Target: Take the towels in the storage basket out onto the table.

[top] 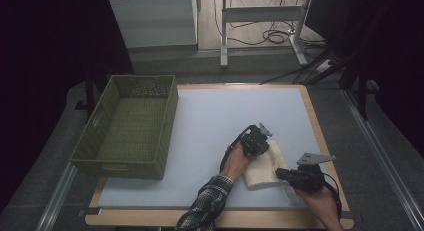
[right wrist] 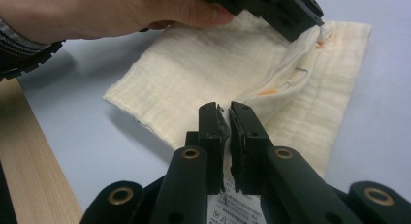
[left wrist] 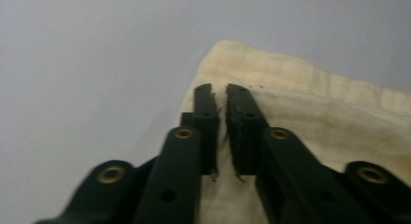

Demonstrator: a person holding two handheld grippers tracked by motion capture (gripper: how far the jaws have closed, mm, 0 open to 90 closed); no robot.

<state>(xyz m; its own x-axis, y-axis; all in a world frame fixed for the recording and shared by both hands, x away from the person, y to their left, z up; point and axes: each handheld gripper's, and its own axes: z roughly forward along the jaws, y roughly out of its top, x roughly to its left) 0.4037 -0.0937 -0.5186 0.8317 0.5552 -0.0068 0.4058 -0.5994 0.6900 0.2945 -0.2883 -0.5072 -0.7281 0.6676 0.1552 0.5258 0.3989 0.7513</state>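
Note:
A cream cloth (top: 260, 172) lies folded on the pale blue mat near the table's front right. My left gripper (top: 264, 149) is at the cloth's far edge; in the left gripper view its jaws (left wrist: 220, 94) are shut on a thin edge of the cloth (left wrist: 310, 103). My right gripper (top: 280, 174) reaches in from the right at the cloth's near corner. In the right gripper view its jaws (right wrist: 223, 110) are shut on a fold of the cloth (right wrist: 203, 69), with a white care label (right wrist: 231, 208) below them. That fold runs up taut to the left gripper (right wrist: 305, 27) above.
A green woven basket (top: 169, 107) stands on the left of the mat (top: 220, 111). The table's wooden edge (top: 320, 136) runs along the right and front. A desk frame with cables (top: 272, 36) stands on the floor behind the table.

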